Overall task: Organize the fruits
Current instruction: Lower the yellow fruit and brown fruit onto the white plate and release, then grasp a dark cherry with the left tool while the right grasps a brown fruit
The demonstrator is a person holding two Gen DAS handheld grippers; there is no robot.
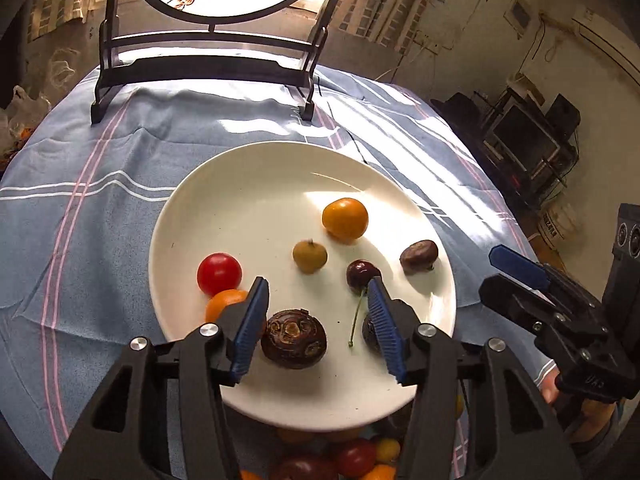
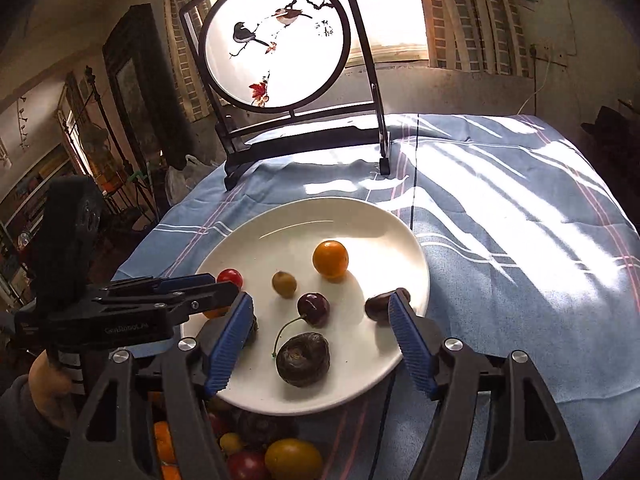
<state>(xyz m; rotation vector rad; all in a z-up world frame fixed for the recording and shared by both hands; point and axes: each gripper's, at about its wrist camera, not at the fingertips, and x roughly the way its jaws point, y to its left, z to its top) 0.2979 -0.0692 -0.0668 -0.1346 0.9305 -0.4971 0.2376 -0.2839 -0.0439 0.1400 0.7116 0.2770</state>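
Note:
A white plate (image 1: 240, 200) (image 2: 360, 232) holds an orange fruit (image 1: 345, 218) (image 2: 330, 259), a red tomato (image 1: 219, 273), a yellow-brown longan (image 1: 310, 256), a dark cherry (image 1: 362, 275) (image 2: 313, 308) and a brown chestnut (image 1: 419, 256). My left gripper (image 1: 317, 282) hangs open over the plate's near side. A dark water chestnut (image 1: 294, 338) lies on the plate between its fingers, unpressed. My right gripper (image 2: 320, 296) is also open above a second dark water chestnut (image 2: 304, 358), which rests free on the plate. A small orange fruit (image 1: 224, 304) is half hidden behind the left finger.
A heap of mixed fruits (image 1: 360, 456) (image 2: 280, 456) lies under the grippers at the near edge. A round painted screen on a dark stand (image 2: 276, 48) rises behind the plate. The blue striped tablecloth (image 2: 520, 220) stretches to the right, sunlit.

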